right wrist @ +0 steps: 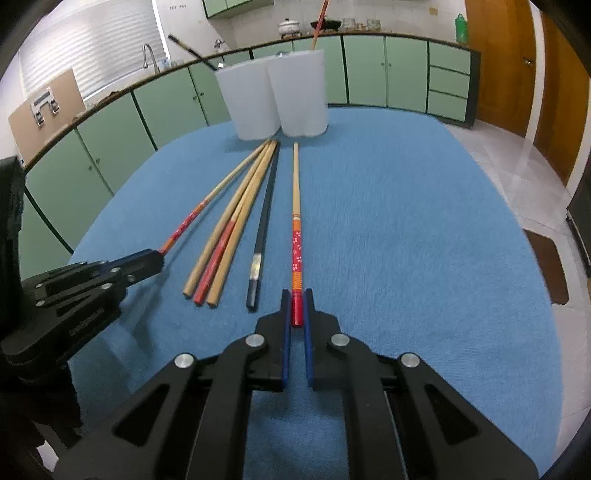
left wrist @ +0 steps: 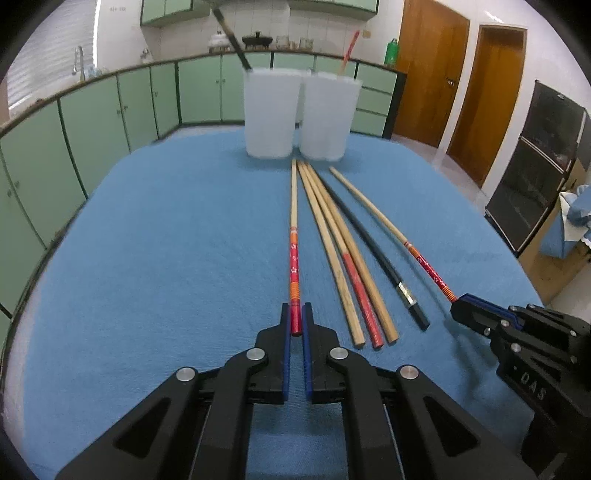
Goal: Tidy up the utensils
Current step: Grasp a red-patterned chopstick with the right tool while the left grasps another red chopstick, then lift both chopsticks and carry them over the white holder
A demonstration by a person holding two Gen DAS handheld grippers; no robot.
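Note:
Several chopsticks lie on a blue cloth [left wrist: 166,240] in front of two white cups [left wrist: 271,112] [left wrist: 328,116]. My left gripper [left wrist: 296,317] is shut on the red end of a red-patterned chopstick [left wrist: 293,258]. My right gripper [right wrist: 296,306] is shut on the red end of a matching red-patterned chopstick [right wrist: 296,236]. Between them lie two plain wooden chopsticks, a red-ended one [left wrist: 360,291] and a black one [left wrist: 373,247]. The left cup holds a black chopstick [left wrist: 231,35], the right cup a red one [left wrist: 349,50]. Each gripper shows in the other's view: the right gripper [left wrist: 460,306], the left gripper [right wrist: 157,260].
Green kitchen cabinets [left wrist: 110,110] run behind the table, with a sink tap [left wrist: 78,59] at the left. Wooden doors [left wrist: 491,96] stand at the right. A black appliance [left wrist: 535,162] sits by the right wall. The cloth's right half [right wrist: 424,240] is bare.

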